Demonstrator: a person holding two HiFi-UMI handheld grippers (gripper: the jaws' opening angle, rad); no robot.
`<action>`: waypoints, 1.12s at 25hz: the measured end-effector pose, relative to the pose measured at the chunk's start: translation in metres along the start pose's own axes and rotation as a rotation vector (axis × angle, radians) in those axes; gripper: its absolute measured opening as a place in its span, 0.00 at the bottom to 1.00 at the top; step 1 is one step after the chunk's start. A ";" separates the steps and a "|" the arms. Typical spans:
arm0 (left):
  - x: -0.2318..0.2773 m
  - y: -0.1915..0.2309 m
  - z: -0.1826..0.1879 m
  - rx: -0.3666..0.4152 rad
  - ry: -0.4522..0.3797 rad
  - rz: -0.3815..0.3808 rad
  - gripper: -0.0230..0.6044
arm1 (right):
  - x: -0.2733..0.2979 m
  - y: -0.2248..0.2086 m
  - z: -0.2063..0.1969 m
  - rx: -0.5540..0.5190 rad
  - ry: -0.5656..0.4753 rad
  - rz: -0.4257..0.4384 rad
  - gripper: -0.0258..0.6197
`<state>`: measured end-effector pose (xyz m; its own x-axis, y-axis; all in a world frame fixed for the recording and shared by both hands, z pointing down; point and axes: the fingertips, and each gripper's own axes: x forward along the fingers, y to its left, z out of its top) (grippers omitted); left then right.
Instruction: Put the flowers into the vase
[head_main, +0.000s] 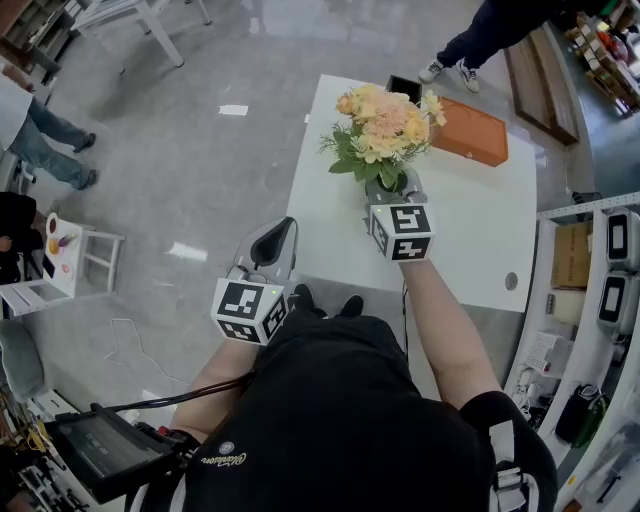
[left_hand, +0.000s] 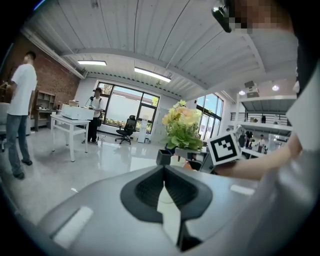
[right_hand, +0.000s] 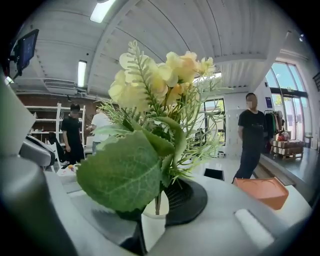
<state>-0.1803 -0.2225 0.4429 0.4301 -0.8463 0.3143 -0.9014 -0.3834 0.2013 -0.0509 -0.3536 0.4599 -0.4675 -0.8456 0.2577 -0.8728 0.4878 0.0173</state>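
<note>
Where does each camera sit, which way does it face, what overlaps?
Head view: on the person's head, facing steeply down at the white table; torso, arms, left gripper and right gripper show.
Left gripper view: on that gripper, facing across the hall; its shut jaws show.
Right gripper view: along its jaws, clamped on the flowers.
Shared: all three see the flowers.

No wording can be read anywhere. The shirt has a small logo with a cursive word too small to make out, and the marker cubes bear only black-and-white squares.
</note>
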 end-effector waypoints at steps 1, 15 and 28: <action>0.000 0.000 0.000 -0.001 0.001 0.000 0.05 | 0.001 0.000 -0.001 -0.005 0.007 -0.002 0.11; 0.000 -0.001 0.000 -0.005 -0.006 -0.008 0.05 | -0.002 -0.004 -0.014 -0.011 0.138 -0.004 0.11; 0.000 -0.002 -0.001 -0.009 -0.003 -0.008 0.05 | 0.001 -0.004 -0.027 -0.003 0.197 0.010 0.13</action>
<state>-0.1783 -0.2216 0.4437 0.4372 -0.8443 0.3099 -0.8974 -0.3867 0.2125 -0.0438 -0.3504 0.4859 -0.4392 -0.7822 0.4418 -0.8678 0.4967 0.0166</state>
